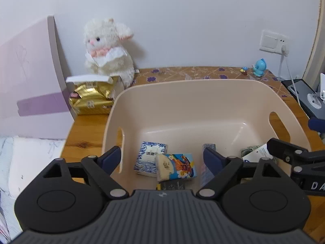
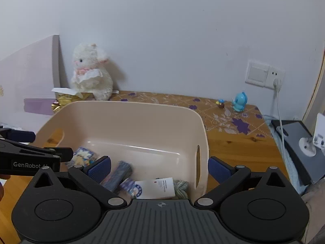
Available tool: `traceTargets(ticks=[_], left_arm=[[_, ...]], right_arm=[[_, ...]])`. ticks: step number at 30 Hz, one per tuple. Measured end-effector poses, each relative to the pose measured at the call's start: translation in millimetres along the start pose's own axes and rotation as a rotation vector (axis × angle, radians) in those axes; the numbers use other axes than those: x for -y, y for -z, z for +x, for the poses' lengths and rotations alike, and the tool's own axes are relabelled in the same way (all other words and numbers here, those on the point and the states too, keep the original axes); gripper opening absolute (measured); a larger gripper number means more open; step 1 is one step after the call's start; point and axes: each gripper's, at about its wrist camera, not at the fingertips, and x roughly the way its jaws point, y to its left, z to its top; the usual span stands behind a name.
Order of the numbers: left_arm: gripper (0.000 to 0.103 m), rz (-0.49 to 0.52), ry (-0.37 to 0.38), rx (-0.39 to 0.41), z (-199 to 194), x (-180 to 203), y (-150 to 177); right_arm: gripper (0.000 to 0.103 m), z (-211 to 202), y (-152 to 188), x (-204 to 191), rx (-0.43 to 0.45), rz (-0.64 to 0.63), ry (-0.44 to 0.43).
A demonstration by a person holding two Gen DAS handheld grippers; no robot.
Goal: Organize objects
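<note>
A beige plastic bin (image 1: 203, 93) (image 2: 130, 118) stands on the wooden table. Inside lie a blue-white tissue pack (image 1: 149, 158), a colourful cartoon pack (image 1: 176, 166), a dark card (image 1: 172, 185), a blue patterned stick pack (image 2: 118, 175), a white tube (image 2: 156, 188) and a green cloth (image 2: 181, 188). My left gripper (image 1: 162, 158) is open and empty over the bin's near left part. My right gripper (image 2: 159, 169) is open and empty, straddling the bin's right wall. Each gripper shows at the edge of the other's view.
A white plush lamb (image 1: 108, 50) sits at the back left beside an open box of gold packets (image 1: 91, 99). A blue toy (image 2: 240, 101) and a small figure (image 2: 221, 103) stand at the back right. A wall socket with cable (image 2: 264, 76) and a grey device (image 2: 300, 140) are at the right.
</note>
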Motion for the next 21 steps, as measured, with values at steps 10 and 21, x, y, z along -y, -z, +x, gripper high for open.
traceTargets(ticks=[10,21], left_arm=[[0.090,0.037,0.012,0.040,-59.5,2.8,21.2],[0.090,0.004,0.035,0.041,-102.7,1.1,55.5]], right_arm=[[0.103,-55.7,6.1,-11.3,-0.017,-0.028,-0.027],[0.103,-94.8,29.8,-11.8,-0.010,-0.034,-0.030]])
